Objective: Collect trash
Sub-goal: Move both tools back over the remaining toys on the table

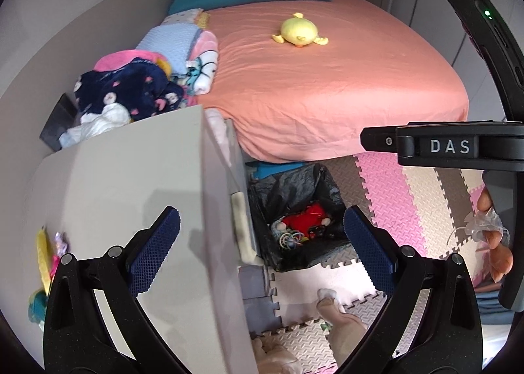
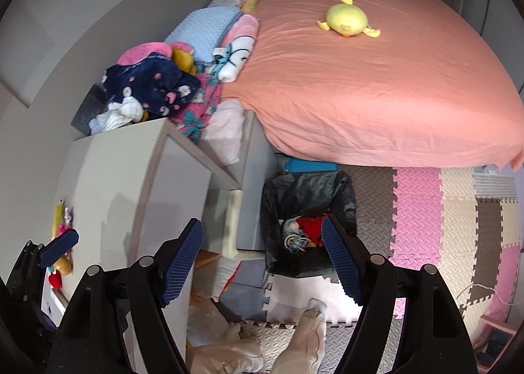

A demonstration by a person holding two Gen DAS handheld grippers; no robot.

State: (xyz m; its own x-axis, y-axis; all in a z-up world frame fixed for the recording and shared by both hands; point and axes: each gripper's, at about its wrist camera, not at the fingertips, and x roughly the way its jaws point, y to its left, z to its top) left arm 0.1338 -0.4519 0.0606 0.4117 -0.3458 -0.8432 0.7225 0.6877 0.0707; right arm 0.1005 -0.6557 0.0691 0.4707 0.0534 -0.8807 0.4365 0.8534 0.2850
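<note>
Both claws, left gripper (image 1: pixel 262 249) and right gripper (image 2: pixel 262 262), are being held wide apart and empty above the bin (image 1: pixel 294 190), ready for trash.

Bin (image 2: pixel 308 226) on floor mat (image 2: pixel 419 210), between cabinet (image 2: pixel 131 177) and bed (image 2: pixel 393 95).
Plush toy (image 2: pixel 347 18) on bed; clothes pile (image 2: pixel 154 88) behind cabinet.

A yellow plush (image 1: pixel 299 29) lies on the pink bed (image 1: pixel 327 85); clothes (image 1: pixel 131 92) pile beside a white cabinet (image 1: pixel 131 184); foam mats (image 1: pixel 409 197) cover the floor.
</note>
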